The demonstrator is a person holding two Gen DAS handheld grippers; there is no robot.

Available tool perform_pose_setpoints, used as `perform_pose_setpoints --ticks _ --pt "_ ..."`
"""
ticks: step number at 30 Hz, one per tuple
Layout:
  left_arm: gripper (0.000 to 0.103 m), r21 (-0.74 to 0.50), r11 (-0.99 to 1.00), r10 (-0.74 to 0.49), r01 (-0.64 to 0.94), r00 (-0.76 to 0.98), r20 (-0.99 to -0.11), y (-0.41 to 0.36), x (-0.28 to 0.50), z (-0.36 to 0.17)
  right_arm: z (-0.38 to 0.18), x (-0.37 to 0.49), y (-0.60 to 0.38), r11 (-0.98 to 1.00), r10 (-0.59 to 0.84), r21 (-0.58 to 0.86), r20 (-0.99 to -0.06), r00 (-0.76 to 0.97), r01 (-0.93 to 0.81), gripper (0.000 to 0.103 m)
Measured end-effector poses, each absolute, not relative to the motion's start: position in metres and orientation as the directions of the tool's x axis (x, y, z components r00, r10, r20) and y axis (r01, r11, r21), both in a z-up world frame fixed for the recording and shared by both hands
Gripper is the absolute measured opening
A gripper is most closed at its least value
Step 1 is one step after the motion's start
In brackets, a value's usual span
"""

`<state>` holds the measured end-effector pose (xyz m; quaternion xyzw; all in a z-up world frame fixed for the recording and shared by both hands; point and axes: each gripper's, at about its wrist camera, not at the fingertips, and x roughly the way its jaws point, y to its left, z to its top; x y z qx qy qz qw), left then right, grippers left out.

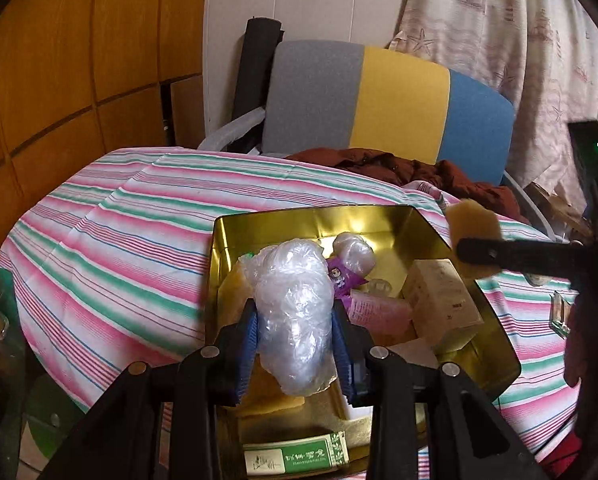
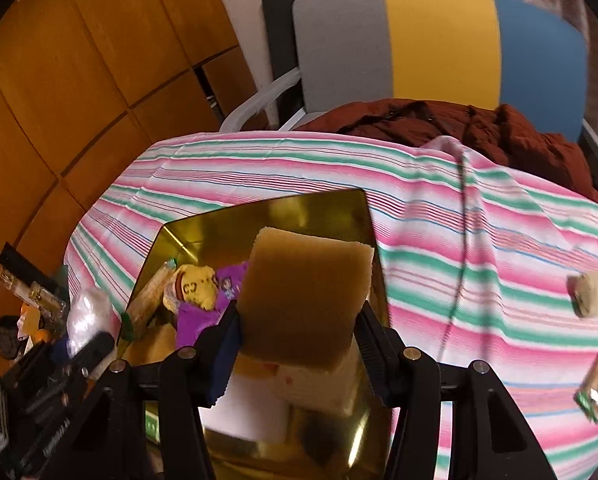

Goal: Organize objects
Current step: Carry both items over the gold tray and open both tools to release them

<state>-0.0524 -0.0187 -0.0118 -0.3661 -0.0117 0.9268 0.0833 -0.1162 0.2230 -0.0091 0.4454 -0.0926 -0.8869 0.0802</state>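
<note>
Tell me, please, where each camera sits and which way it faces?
Left wrist: behind the left tongs, facing forward and down over the gold tin; its own blue-padded fingers squeeze a crumpled plastic bag.
Right wrist: behind the right tongs, facing the same tin from its right; its fingers clamp a brown sponge.
Shared: tin, striped cloth, the chair, each other's tongs.

A grey-yellow-blue chair (image 1: 391, 96) holding maroon cloth (image 1: 399, 168), wooden panelling (image 1: 71, 64), perhaps a starfish-print curtain (image 1: 499, 24).

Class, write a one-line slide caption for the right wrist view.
Right gripper holds a brown sponge over the gold tin on a striped tablecloth.
</note>
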Motion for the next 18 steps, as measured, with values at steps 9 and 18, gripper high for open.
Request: perform_pose_setpoints --ticks 9,18 --pt "0.039 -0.081 -0.984 0.173 -0.161 -0.71 -0.683 0.002 -0.075 -0.015 -0.009 -0.164 0.201 -0.974 -0.219 0.21 -0.788 -0.575 0.083 0.065" --pt "0.047 -0.094 -0.986 0.162 -0.135 -0.692 -0.703 0.0 -0.081 -0.023 -0.018 -0.164 0.206 -0.974 -0.211 0.218 -0.796 -0.567 0.056 0.066"
